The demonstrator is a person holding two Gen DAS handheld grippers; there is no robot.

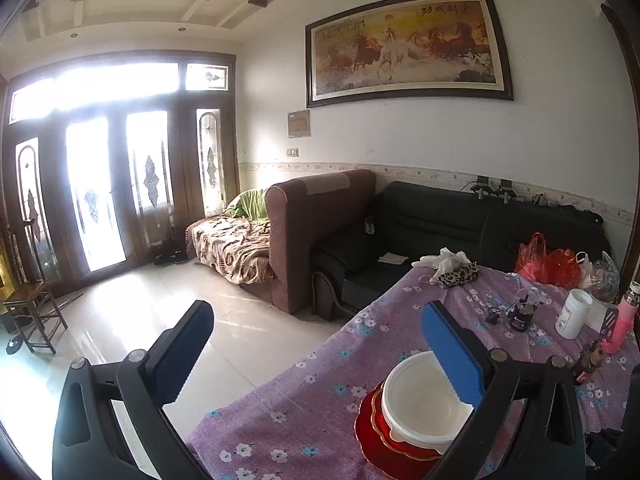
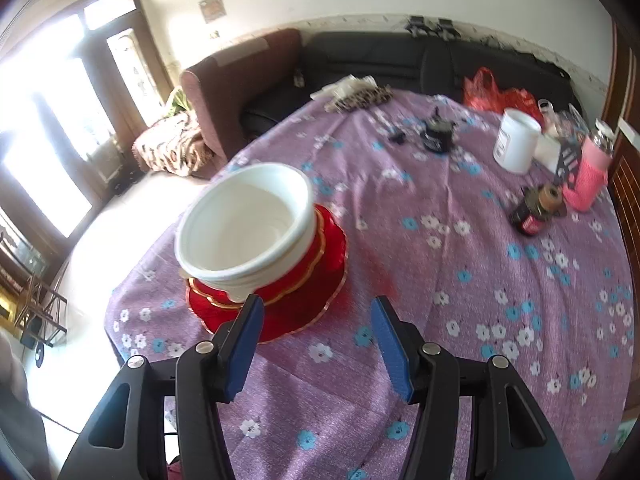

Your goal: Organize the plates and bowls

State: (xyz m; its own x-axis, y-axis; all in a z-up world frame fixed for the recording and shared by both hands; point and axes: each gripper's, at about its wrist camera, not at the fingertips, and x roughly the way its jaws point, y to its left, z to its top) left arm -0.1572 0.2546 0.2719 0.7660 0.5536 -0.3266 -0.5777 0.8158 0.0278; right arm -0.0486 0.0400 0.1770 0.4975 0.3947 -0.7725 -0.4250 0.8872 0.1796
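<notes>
Purple flowered cloth covers the table (image 2: pixel 460 280), on which everything is laid out; a black sofa (image 1: pixel 440 216) and a brown sofa (image 1: pixel 320 220) are seen beyond its far edge. Near the left edge of the table, the crockery is gathered into one pile: red plates (image 2: pixel 316 300) with gold rims lie at the bottom, and white bowls (image 2: pixel 248 220) are nested on top of them, larger and flatter pieces being kept below so that the pile stands steady. Several bowl rims can be made out, but their number cannot be told. The sorting is judged to be largely done, since no loose plate or bowl is seen elsewhere on the cloth.

Far to the right, apart from the pile, a white jar (image 2: pixel 516 144), a pink bottle (image 2: pixel 588 176) and a small dark bottle (image 2: pixel 536 208) lying on its side are left standing.

The right gripper (image 2: pixel 316 344) is held just near of the plates, its blue pads spread apart and nothing between them. The left gripper (image 1: pixel 320 352) is likewise released and empty; it is held above the table's left edge, with its right finger (image 1: pixel 452 356) seen in front of the bowls, though contact cannot be told.
</notes>
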